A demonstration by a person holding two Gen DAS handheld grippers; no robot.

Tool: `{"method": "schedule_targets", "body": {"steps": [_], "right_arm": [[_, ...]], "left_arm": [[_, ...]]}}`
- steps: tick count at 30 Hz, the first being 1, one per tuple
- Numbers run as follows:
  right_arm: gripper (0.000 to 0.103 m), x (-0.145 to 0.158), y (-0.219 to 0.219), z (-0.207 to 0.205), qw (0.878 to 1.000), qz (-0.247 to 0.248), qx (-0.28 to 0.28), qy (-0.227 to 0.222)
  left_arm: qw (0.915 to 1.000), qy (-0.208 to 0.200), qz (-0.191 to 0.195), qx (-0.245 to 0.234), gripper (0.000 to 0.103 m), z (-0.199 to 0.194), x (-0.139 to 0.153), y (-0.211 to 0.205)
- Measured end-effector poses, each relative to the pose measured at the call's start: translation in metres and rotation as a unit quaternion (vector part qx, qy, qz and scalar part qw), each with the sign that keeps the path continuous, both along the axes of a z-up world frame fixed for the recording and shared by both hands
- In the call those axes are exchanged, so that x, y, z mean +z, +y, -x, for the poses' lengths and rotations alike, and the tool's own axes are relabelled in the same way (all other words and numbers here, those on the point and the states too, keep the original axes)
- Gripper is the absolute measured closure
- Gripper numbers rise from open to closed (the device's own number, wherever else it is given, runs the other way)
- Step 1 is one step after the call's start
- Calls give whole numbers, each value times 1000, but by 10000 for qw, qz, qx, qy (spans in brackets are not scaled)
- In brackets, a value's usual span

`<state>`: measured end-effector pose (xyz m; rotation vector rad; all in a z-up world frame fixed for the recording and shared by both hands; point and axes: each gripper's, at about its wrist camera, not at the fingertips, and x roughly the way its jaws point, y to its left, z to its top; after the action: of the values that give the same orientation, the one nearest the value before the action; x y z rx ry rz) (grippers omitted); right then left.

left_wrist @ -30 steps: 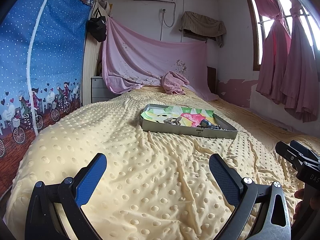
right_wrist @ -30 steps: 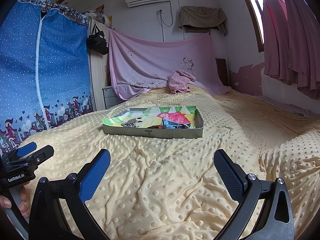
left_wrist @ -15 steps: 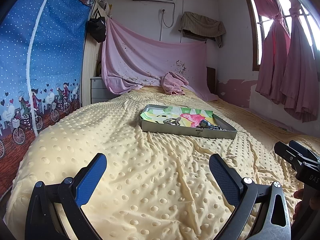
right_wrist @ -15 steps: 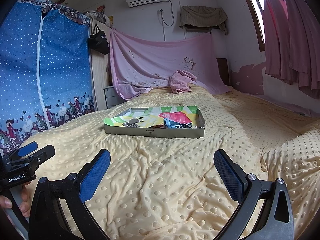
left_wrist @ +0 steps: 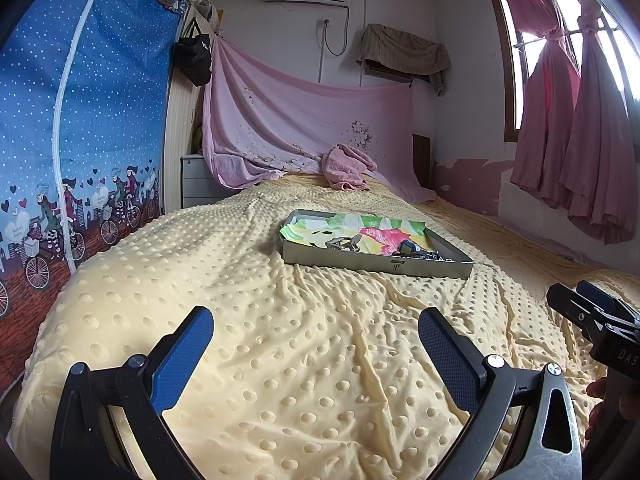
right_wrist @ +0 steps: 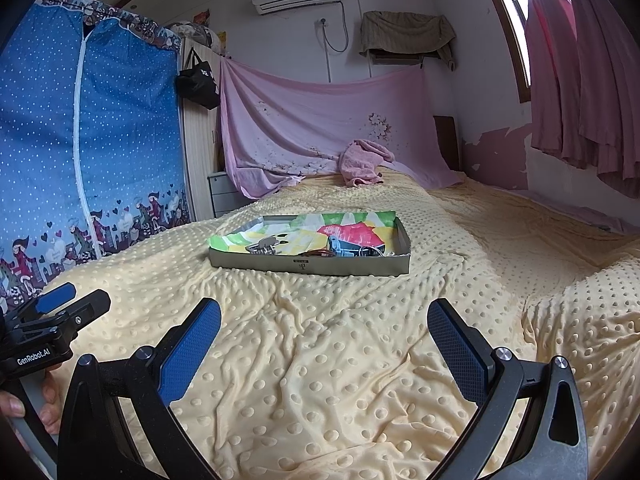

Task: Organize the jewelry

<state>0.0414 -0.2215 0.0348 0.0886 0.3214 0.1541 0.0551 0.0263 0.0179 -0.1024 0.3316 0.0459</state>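
Jewelry (right_wrist: 344,249) lies in the tray (right_wrist: 308,266), which sits on the bedspread (right_wrist: 320,360) about midway up the bed. A metal clip (right_wrist: 264,246) rests toward the tray's left end on the bright paper lining (right_wrist: 304,232); a bluish piece and a tangle of thin chains sit toward its right end. The pieces are too small to tell one from another, or to say whether they are sorted.

Over the last second almost nothing changes. From both wrist views the tray keeps its spot on the bedspread, and the pieces inside keep theirs. The right view drifts very slightly, so the tray sits a touch further right in it; the left view is nearly fixed.

Left gripper (left_wrist: 316,340) hangs over the bedspread well short of the tray, fingers spread wide, nothing between them. Right gripper (right_wrist: 324,336) does the same, also wide apart and empty. Each shows at the edge of the other's view, with a hand (right_wrist: 24,408) on the left handle.

For the task this reads as a pause: both tools are held back from the tray. That fits a moment ahead of reaching in as well as one with the sorting over.
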Motion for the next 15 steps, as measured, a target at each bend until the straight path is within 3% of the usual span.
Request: {"method": "schedule_targets", "body": {"steps": [15], "right_arm": [[1,0,0,0,10000,-6,-2,3]], "left_arm": [[10000,46,25,-53,0,-1,-2,-2]]}}
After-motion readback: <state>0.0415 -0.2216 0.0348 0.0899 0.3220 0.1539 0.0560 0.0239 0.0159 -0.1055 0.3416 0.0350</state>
